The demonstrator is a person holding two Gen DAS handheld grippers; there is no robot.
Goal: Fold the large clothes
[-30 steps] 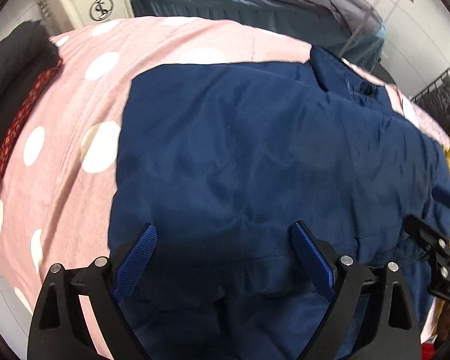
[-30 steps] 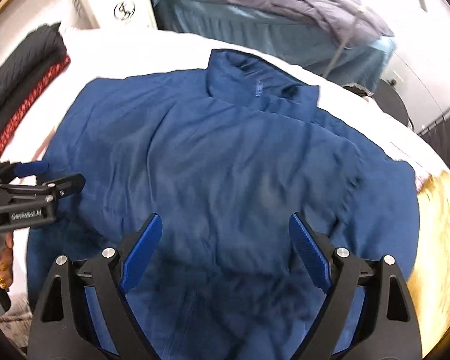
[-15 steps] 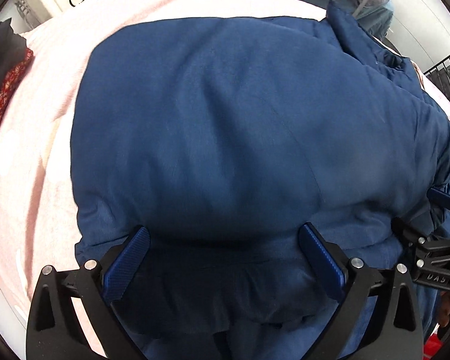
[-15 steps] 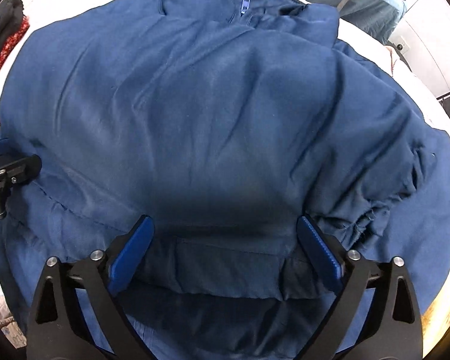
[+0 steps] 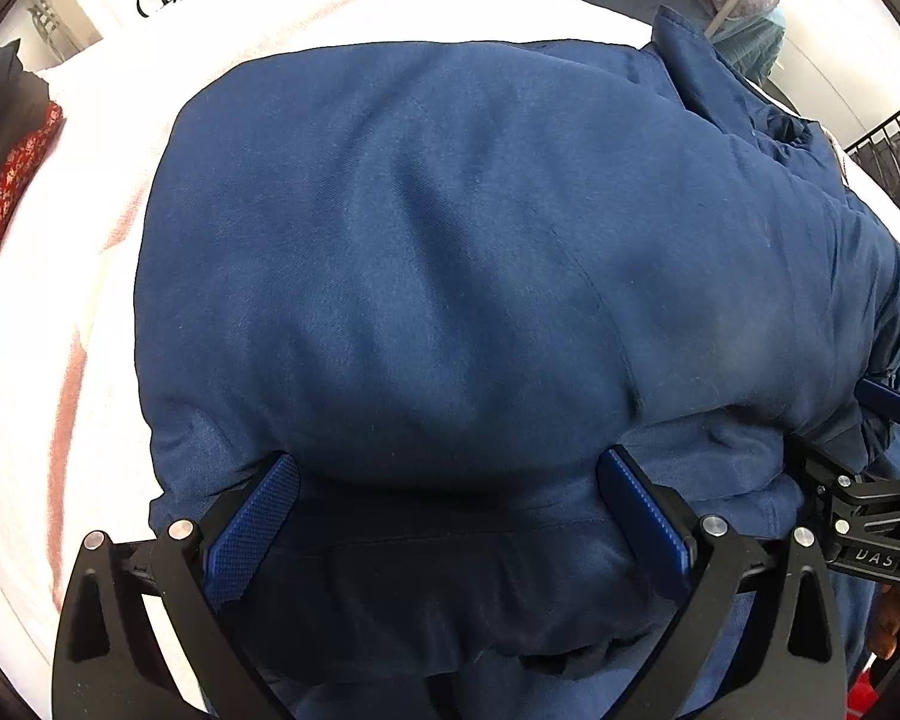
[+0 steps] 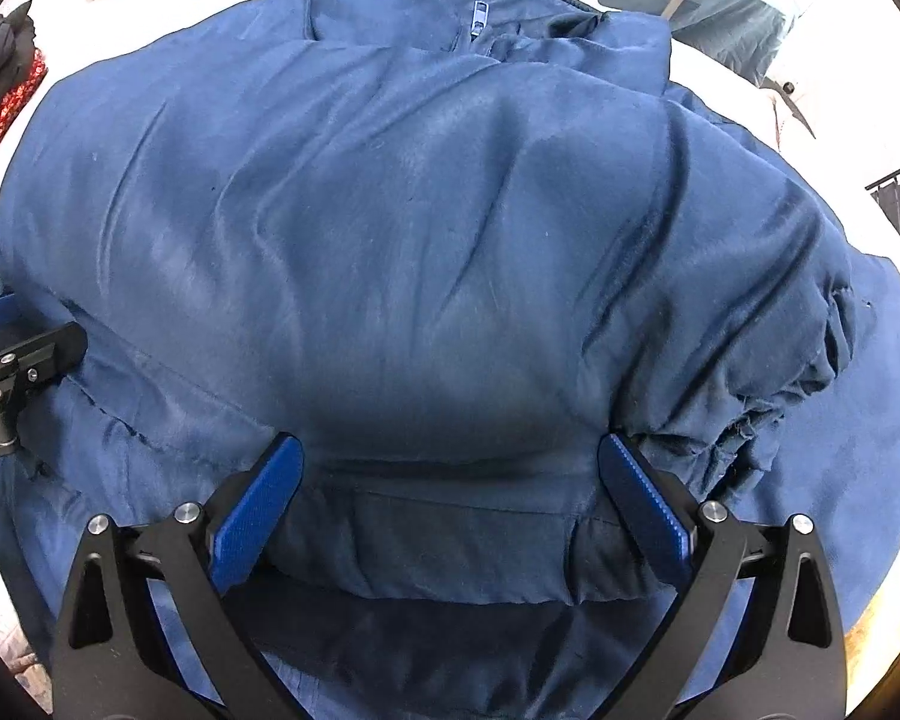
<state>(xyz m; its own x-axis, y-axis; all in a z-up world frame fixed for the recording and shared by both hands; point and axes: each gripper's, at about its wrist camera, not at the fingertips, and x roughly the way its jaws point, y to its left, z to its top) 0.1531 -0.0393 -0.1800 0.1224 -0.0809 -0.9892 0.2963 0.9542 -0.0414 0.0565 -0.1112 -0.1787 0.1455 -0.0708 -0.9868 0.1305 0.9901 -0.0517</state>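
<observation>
One navy jacket, both grippers spread at its near hem

Left wrist view: the navy jacket (image 5: 450,270) lies on a pale pink bedspread (image 5: 60,330), puffed and smooth across its body, collar (image 5: 684,66) at the far right. The left gripper (image 5: 450,498) is spread wide over the near hem, nothing between its blue pads (image 5: 252,522). The right gripper (image 5: 864,480) shows at the right edge.

Right wrist view: the jacket (image 6: 420,240) fills the frame, creased, with the zip pull (image 6: 479,21) at the far collar and a bunched cuff (image 6: 798,372) to the right. The right gripper (image 6: 450,492) stands apart, straddling the near hem. A red patterned cloth (image 6: 6,120) sits far left.
</observation>
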